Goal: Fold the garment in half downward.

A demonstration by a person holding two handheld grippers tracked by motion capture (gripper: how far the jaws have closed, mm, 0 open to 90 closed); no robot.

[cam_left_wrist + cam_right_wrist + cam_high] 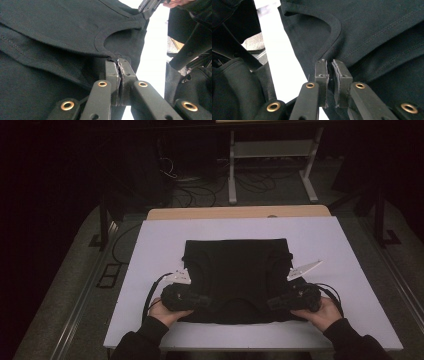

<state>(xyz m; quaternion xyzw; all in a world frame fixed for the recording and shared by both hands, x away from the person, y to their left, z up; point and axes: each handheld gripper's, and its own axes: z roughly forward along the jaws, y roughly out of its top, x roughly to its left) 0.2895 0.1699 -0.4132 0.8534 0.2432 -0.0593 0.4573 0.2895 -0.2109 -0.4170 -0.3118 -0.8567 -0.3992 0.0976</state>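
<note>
We saw a black garment [235,275], folded to a rough rectangle, lying flat in the middle of a white board [150,250] on the tabletop, its near edge at the person's side. Fabric looked like a soft matte knit, with stitched hems and a ribbed curved band at the neck opening [100,37], seams running across the cloth. Its long axis ran roughly left to right across the board, and the neck opening sat at the near edge between the two claws. The left claw [205,301] was pinched shut on the garment's near edge at the left side of the neck band; in the left gripper view its black jaws met with cloth nipped between them [119,65]. The right claw [272,303] was clamped on the same edge at the right side, its jaws narrow with fabric between them [331,68]. Both hands, the left hand [167,312] and the right hand [322,312], rested low at the board's near edge in dark sleeves. Wood edge [240,212] showed behind the board.
</note>
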